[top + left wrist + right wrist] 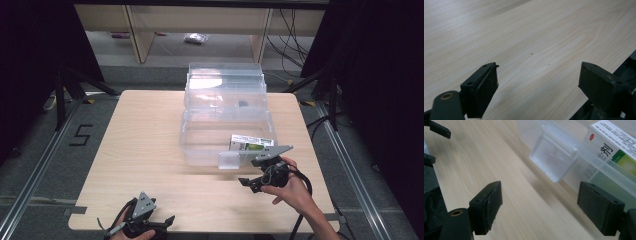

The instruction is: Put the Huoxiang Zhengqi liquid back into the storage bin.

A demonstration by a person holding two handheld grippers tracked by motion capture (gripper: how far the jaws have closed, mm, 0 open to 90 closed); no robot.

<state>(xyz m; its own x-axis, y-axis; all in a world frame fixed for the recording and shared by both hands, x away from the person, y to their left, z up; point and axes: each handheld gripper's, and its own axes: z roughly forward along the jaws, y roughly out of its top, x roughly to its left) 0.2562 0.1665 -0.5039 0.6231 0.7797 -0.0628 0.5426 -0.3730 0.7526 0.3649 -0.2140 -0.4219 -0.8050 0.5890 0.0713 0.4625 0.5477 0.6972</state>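
My right claw, released and empty, sits lower right of frame by the box latch, my left claw idle and released at the bench bottom edge; approaching crooked, I'd likely shove the box instead of catching the latch

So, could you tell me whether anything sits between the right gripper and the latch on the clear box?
Nothing visible does. The right gripper stands open, and bare table lies between it and the latch on the box.
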